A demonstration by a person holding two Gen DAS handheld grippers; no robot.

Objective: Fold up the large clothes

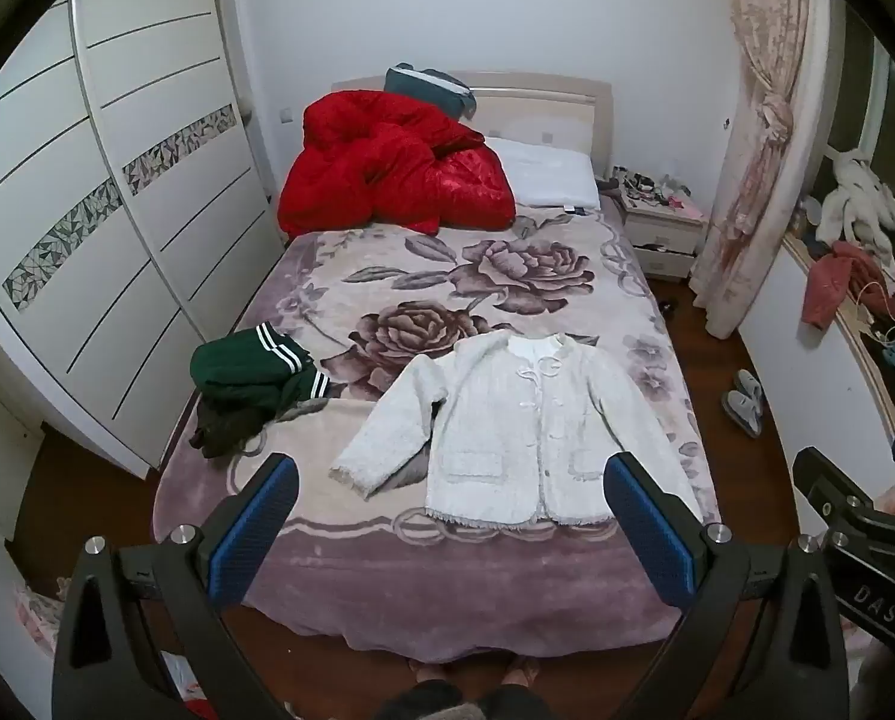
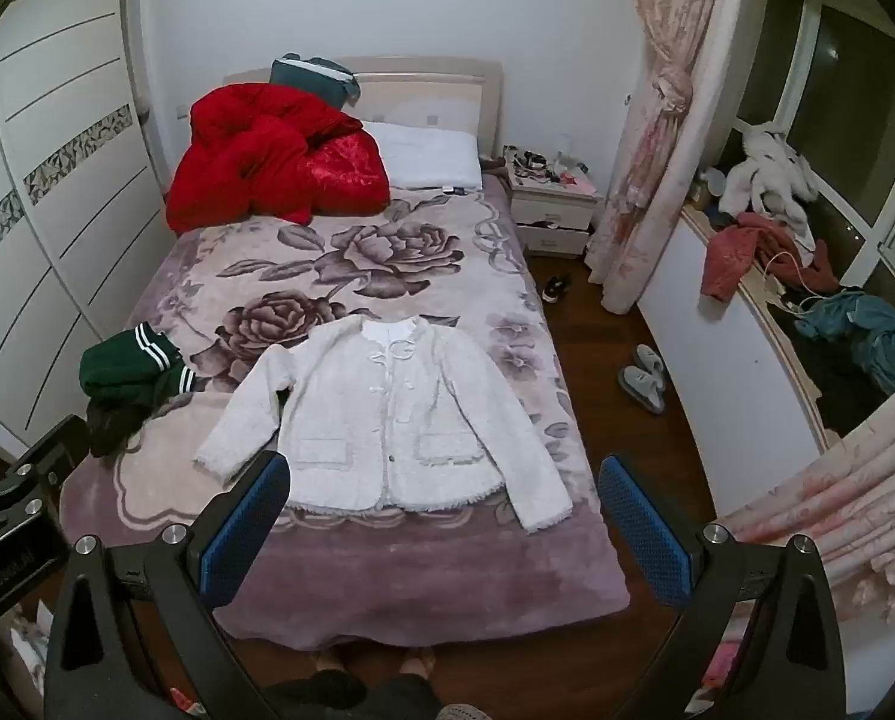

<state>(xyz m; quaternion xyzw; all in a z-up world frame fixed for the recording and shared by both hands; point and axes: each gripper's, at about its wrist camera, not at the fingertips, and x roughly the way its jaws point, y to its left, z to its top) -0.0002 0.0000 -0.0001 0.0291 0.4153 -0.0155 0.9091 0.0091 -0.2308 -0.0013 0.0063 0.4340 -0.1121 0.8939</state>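
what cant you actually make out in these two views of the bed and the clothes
- Dark clothes under the green garment, left wrist view: the garment covers them, so their kind is unclear.
- White jacket back, both views: it lies front up.
- Nightstand clutter, right wrist view: too small.
- Person, both views: cut off by the bottom edge.

Lighting: dim, even, indoor; shadows soft. Quality: strong fisheye curvature, black vignette corners, slight grain, centre sharp.
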